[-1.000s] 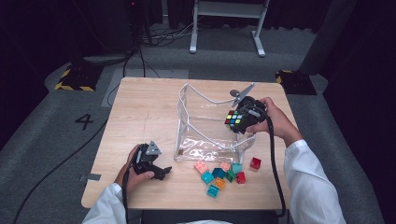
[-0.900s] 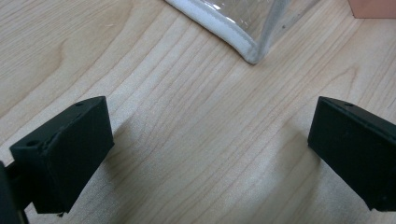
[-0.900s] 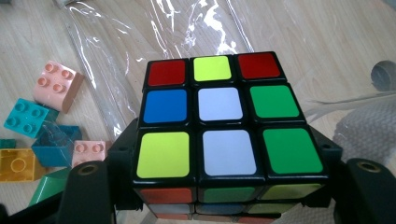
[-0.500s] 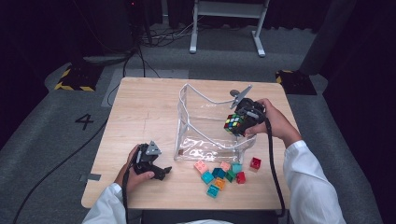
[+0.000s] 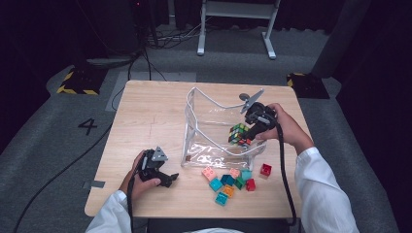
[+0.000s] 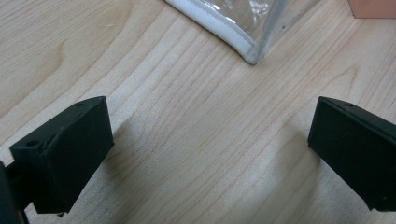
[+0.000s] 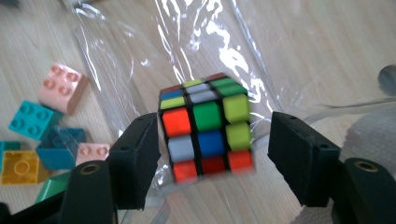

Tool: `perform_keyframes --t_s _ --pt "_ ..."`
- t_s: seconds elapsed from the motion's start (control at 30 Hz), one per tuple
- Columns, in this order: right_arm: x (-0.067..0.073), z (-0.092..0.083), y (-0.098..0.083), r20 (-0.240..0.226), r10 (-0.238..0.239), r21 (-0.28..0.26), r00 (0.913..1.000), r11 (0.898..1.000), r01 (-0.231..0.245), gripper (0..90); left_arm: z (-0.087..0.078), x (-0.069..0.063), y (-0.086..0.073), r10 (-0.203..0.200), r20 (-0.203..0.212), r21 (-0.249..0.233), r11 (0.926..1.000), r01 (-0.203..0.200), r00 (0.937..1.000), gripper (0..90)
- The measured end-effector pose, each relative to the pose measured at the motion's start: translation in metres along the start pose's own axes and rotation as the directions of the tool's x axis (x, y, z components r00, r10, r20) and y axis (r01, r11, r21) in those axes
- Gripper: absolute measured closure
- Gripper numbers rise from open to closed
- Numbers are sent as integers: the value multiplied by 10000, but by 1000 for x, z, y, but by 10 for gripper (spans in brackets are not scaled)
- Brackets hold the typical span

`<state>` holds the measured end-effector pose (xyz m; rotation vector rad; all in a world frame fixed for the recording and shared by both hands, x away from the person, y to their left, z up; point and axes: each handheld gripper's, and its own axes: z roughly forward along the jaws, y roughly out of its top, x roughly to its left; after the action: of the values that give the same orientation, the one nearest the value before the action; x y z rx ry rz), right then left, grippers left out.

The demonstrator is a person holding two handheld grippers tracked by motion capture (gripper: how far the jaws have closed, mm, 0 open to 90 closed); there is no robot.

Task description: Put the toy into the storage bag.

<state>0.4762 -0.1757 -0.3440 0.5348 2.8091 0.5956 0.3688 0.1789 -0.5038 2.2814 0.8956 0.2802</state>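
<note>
Right gripper view puts the puzzle cube (image 7: pixel 205 135) between the jaws of the right gripper (image 7: pixel 214 140). They stand fairly wide. One jaw lies against the cube's side, while a sliver of the bag shows between the cube and the other jaw. The cube's lower edge is blurred, so we cannot tell whether it is gripped or already loose.

In the high view the cube sits inside the clear plastic bag (image 5: pixel 214 150), toward the bag's 3 o'clock side and above its floor. We judge the step in hand to be putting the cube into the bag. A cluster of toy bricks (image 5: pixel 228 179) lies on the table (image 5: pixel 145 121) at the bag's 6 o'clock.

The left gripper (image 6: pixel 210 126) rests at the bag's 8 o'clock, jaws spread wide with nothing between them and the bag's white-trimmed corner just ahead.

Next, we think, the right jaws should open fully and lift straight out through the bag's mouth without snagging the soft wall. The left gripper may need to steady the rim.
</note>
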Motion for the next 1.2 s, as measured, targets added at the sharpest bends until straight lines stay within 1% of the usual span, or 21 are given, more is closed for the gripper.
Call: perform_keyframes --t_s 0.03,0.07,0.2,0.23,0.33,0.37,0.4,0.43,0.53,0.6,0.63,0.67,0.83,0.87,0.9,1.0,1.03,1.07,1.1,1.13,1.2 --pt "0 0 0 0 0 0 10000 10000 0 328 0 0 0 0 0 0 10000 0 10000 1" --pt "0 -4 -1 12 97 -246 10000 9996 -97 322 0 0 0 -11 -8 -15 10000 11 10000 1" --pt "-1 -10 -6 20 207 -635 9998 9978 -205 321 0 0 0 63 -62 30 10000 -63 10000 1" --pt "-1 -12 -7 -53 322 -822 9995 9961 -325 318 0 0 0 58 -59 25 10000 -58 10000 1" --pt "0 -21 -13 53 362 -1400 9993 9895 -351 297 0 0 0 47 -19 30 10000 -47 10000 1" --pt "1 -24 -14 171 381 -1451 9991 9888 -352 295 0 0 0 51 -38 27 10000 -51 10000 1" --pt "1 -28 -17 152 382 -1599 9992 9865 -353 293 0 0 0 41 -11 28 10000 -41 10000 1" --pt "3 -31 -19 174 437 -1830 9989 9823 -398 291 0 0 0 56 -41 29 10000 -55 10000 1" --pt "11 -43 -28 523 470 -2486 9975 9680 -326 275 0 0 0 57 -69 47 10000 -56 10000 1" --pt "15 -53 -35 678 447 -3164 9967 9484 -210 275 0 0 0 6 -71 66 10000 -5 10000 1" --pt "18 -59 -39 660 524 -3521 9964 9356 -259 275 0 0 0 10 -73 65 10000 -10 10000 1" --pt "19 -62 -41 703 527 -3703 9961 9286 -230 276 0 0 0 9 -73 67 10000 -9 10000 1" --pt "28 -75 -60 1107 807 -4181 9906 9080 -273 275 0 0 0 7 -74 66 10000 -6 10000 1" --pt "29 -77 -67 1218 842 -4341 9890 9006 -232 275 0 0 0 9 -73 68 10000 -8 10000 1" --pt "31 -78 -72 1182 1052 -4497 9874 8922 -412 277 0 0 0 -11 -69 52 10000 12 10000 1" --pt "35 -83 -86 1149 1255 -4869 9854 8718 -543 277 0 0 0 30 -54 31 10000 -30 10000 1" --pt "36 -85 -93 1234 1330 -5026 9834 8629 -537 277 0 0 0 46 -64 40 10000 -45 10000 1" --pt "37 -87 -98 1191 1498 -5180 9815 8527 -673 277 0 0 0 40 -54 34 10000 -39 10000 1" --pt "37 -88 -102 1164 1557 -5231 9809 8492 -727 277 0 0 0 24 -57 29 10000 -23 10000 1" --pt "38 -90 -108 1170 1620 -5348 9798 8416 -753 276 0 0 0 25 -58 22 10000 -25 10000 1" --pt "39 -92 -118 1299 1756 -5407 9759 8375 -787 276 0 0 0 29 -58 30 10000 -29 10000 1"
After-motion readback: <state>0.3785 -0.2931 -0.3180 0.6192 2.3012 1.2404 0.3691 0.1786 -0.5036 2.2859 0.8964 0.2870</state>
